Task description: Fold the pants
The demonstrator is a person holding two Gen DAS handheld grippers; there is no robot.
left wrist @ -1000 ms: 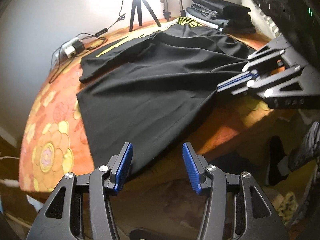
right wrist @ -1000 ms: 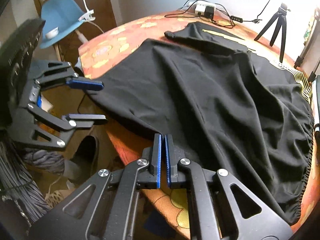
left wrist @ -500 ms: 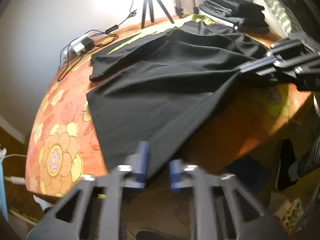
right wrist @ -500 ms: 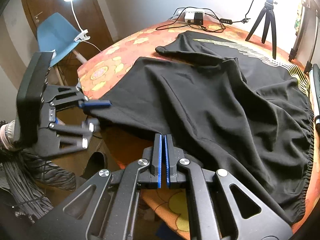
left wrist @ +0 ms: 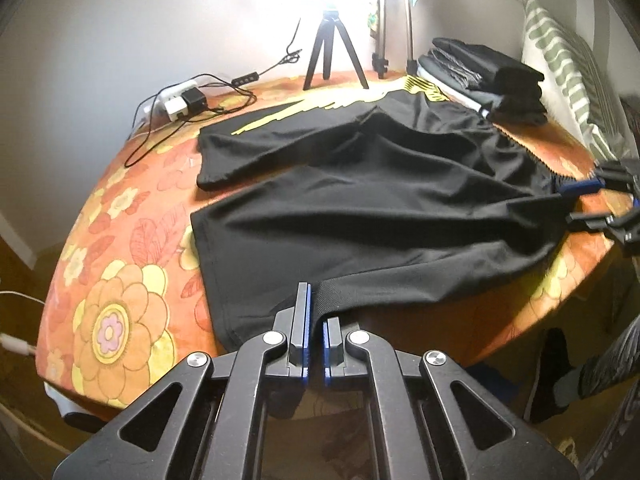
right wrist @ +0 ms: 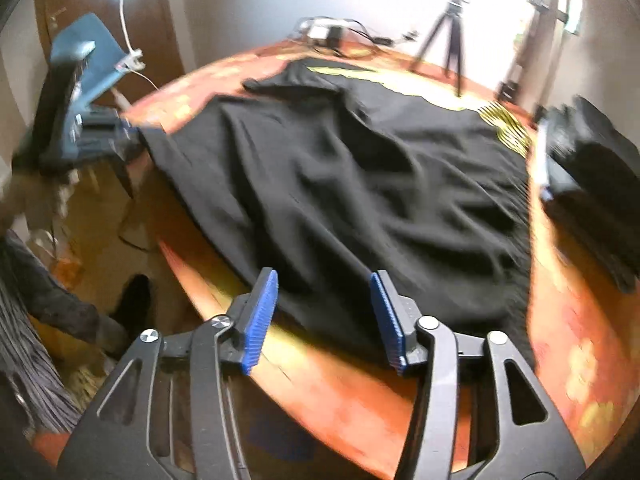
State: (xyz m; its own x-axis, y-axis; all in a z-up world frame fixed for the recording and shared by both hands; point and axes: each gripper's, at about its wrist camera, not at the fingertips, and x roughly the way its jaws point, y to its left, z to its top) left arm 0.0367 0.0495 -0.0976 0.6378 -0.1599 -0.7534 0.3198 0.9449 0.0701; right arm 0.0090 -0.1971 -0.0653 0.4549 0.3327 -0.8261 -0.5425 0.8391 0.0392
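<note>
Black pants [left wrist: 360, 208] with yellow stripes lie spread on a table under an orange flowered cloth [left wrist: 120, 312]. My left gripper [left wrist: 316, 320] is shut on the near hem of one leg, and a ribbed bit of cloth stands up between its pads. It shows blurred at the left in the right wrist view, left gripper [right wrist: 124, 132], at the leg's end. My right gripper [right wrist: 323, 280] is opening over the pants' [right wrist: 360, 184] near edge; the cloth lies between its blue pads and they do not press on it. In the left wrist view the right gripper [left wrist: 576, 202] sits at the pants' right end.
At the back stand a small tripod [left wrist: 332, 52], a power strip with cables [left wrist: 180, 100] and a stack of folded dark clothes [left wrist: 492, 80]. A blue chair with a clip lamp [right wrist: 92, 64] is left of the table. A person's foot [left wrist: 548, 364] is on the floor below the table's edge.
My left gripper went from open to shut on the leg's hem. My right gripper, shut on the pants' edge before, has opened and slid sideways along that edge.
</note>
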